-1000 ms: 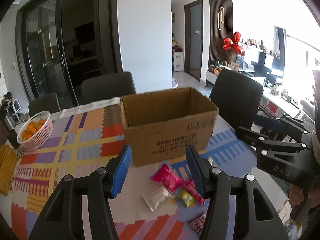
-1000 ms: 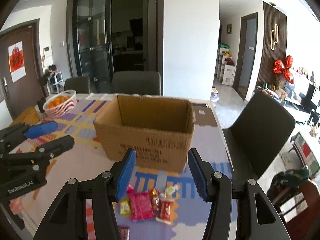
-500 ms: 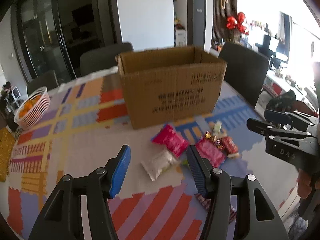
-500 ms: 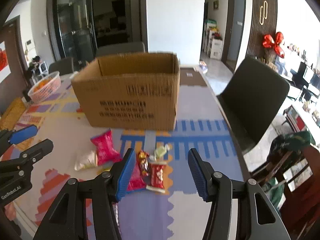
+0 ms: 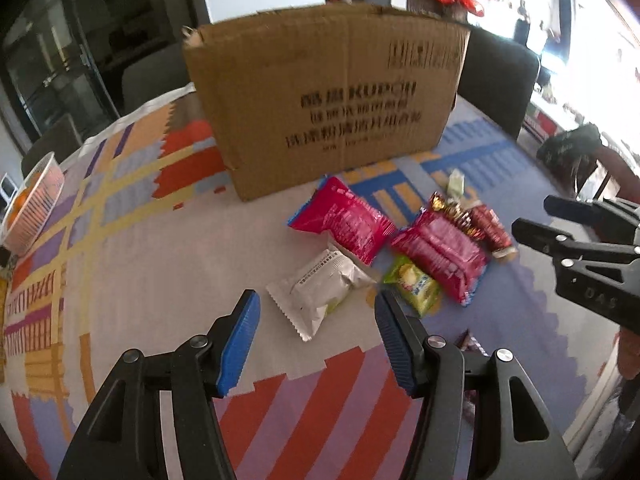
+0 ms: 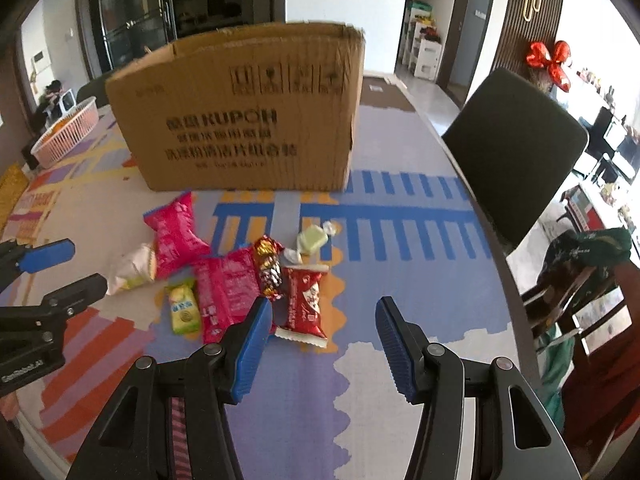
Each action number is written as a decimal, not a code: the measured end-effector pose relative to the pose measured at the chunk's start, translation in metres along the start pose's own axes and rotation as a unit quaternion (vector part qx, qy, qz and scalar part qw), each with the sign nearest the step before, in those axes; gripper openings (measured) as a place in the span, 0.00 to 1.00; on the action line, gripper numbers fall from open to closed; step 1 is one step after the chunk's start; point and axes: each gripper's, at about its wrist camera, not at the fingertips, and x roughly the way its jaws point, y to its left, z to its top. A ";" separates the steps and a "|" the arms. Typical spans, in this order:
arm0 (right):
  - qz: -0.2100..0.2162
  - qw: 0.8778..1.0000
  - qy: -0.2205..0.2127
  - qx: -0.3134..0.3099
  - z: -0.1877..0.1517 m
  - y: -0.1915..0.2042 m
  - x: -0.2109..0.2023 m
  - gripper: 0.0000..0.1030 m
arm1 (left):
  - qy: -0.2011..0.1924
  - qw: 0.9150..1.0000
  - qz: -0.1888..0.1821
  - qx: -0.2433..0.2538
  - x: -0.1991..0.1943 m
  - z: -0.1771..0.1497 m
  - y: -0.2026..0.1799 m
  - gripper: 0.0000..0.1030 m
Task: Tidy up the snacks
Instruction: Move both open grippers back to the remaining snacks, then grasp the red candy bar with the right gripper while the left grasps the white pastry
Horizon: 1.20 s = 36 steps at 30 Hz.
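An open brown cardboard box (image 5: 328,96) (image 6: 248,116) stands on the patterned table. In front of it lie several snack packets. A white packet (image 5: 320,292) lies just ahead of my open, empty left gripper (image 5: 316,340). Two pink packets (image 5: 344,220) (image 5: 444,252), a green-yellow one (image 5: 416,284) and a dark red one (image 5: 492,232) lie to its right. My right gripper (image 6: 324,344) is open and empty, low over the table, with the dark red packet (image 6: 304,300) just ahead of its left finger.
A pink basket of oranges (image 5: 32,208) (image 6: 64,132) sits at the table's far left. Dark chairs (image 6: 516,152) stand along the right edge and behind the box. A dark striped packet (image 6: 176,432) lies under my right gripper near the front edge.
Both grippers have moved down and forward toward the snack packets, so the box and packets look larger. Both stay open and empty.
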 end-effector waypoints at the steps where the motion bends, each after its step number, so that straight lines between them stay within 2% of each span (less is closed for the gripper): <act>1: 0.001 1.000 0.004 0.001 -0.001 -0.001 0.004 0.54 | 0.004 1.000 0.002 0.005 0.005 0.001 0.000 0.57; 12: -0.007 1.000 0.028 -0.010 0.003 0.004 0.029 0.52 | 0.032 0.999 0.004 0.043 0.037 0.010 -0.001 0.57; 19: 0.010 0.999 0.045 -0.004 0.004 0.002 0.041 0.46 | 0.042 0.999 -0.023 0.023 0.048 0.016 0.000 0.57; 21: 0.016 0.999 0.046 -0.002 0.005 0.001 0.044 0.45 | 0.043 0.999 -0.031 0.014 0.049 0.017 0.000 0.55; 28: 0.032 0.998 0.051 0.008 0.010 -0.005 0.052 0.40 | 0.048 0.997 -0.047 -0.026 0.050 0.015 0.004 0.34; 31: 0.038 0.998 0.054 0.008 0.012 -0.004 0.056 0.35 | 0.052 0.996 -0.061 -0.044 0.051 0.013 0.008 0.32; 35: 0.043 0.997 0.057 0.001 0.013 -0.001 0.061 0.23 | 0.049 0.995 -0.063 -0.059 0.050 0.011 0.011 0.30; 36: 0.043 0.997 0.057 -0.001 0.012 0.001 0.061 0.23 | 0.049 0.995 -0.064 -0.060 0.050 0.011 0.010 0.29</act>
